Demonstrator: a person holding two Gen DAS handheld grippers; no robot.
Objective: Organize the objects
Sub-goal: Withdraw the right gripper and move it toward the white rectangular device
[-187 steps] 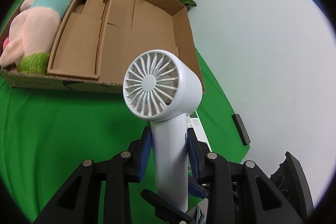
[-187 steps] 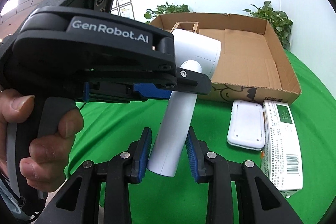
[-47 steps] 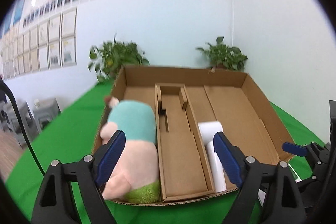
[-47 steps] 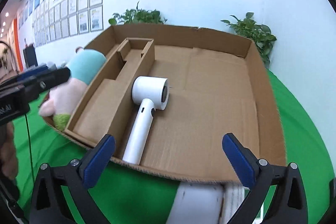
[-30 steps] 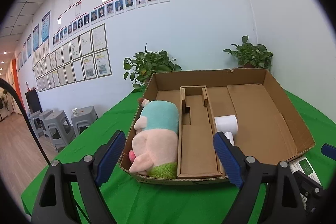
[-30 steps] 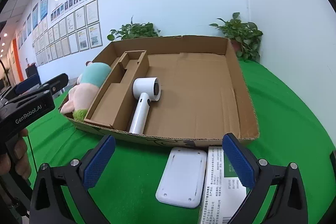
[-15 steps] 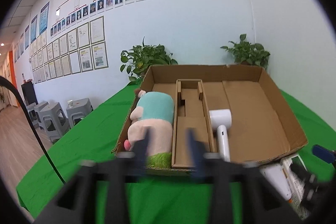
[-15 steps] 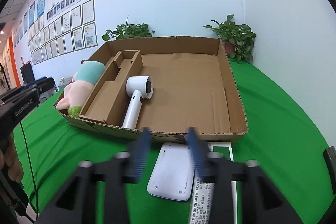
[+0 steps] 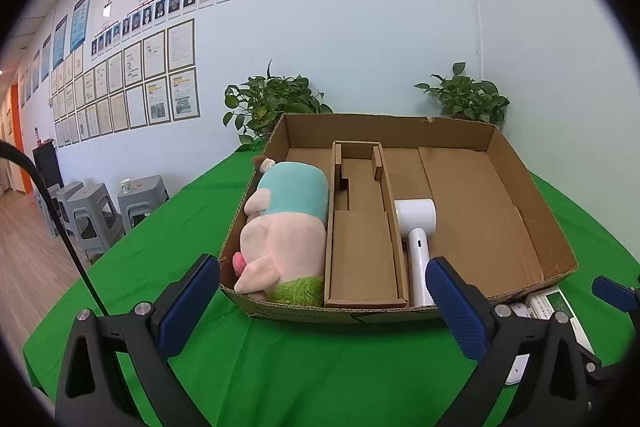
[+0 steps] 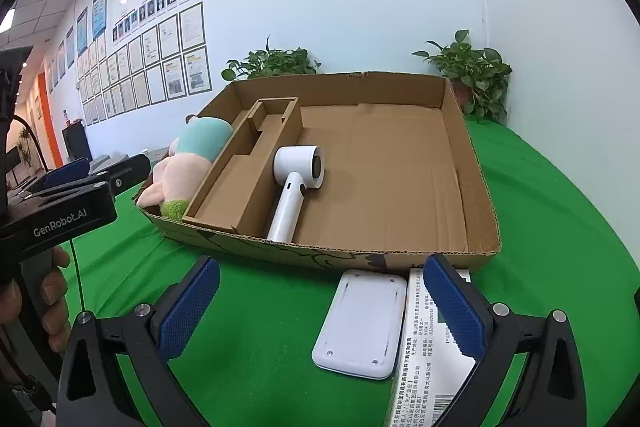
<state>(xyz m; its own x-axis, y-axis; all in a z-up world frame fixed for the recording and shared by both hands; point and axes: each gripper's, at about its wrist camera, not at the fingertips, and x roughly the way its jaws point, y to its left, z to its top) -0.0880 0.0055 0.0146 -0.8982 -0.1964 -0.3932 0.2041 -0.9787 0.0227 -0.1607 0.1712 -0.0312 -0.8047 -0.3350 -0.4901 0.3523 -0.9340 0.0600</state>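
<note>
A brown cardboard box (image 9: pixel 556 239) (image 10: pixel 480 187) stands on the green table. A white hair dryer (image 9: pixel 416 235) (image 10: pixel 294 183) lies flat inside it beside the cardboard divider (image 9: pixel 360 247) (image 10: pixel 244 171). A pink and teal plush toy (image 9: pixel 288 227) (image 10: pixel 188 163) lies in the left compartment. A flat white device (image 10: pixel 362 323) and a white and green carton (image 10: pixel 432 347) lie on the cloth in front of the box. My left gripper (image 9: pixel 324 303) is open and empty before the box. My right gripper (image 10: pixel 320 307) is open and empty above the white device.
Two potted plants (image 9: pixel 272 103) (image 9: pixel 468 99) stand behind the box against the wall. Grey stools (image 9: pixel 100 207) stand off the table's left side. The left hand-held gripper body (image 10: pixel 60 207) shows at the left of the right wrist view. Green cloth (image 10: pixel 560 227) lies right of the box.
The hair dryer went from both grippers' hold into the box. Both grippers pulled back from the box; in the last half second both jaws went from nearly closed to wide open.
</note>
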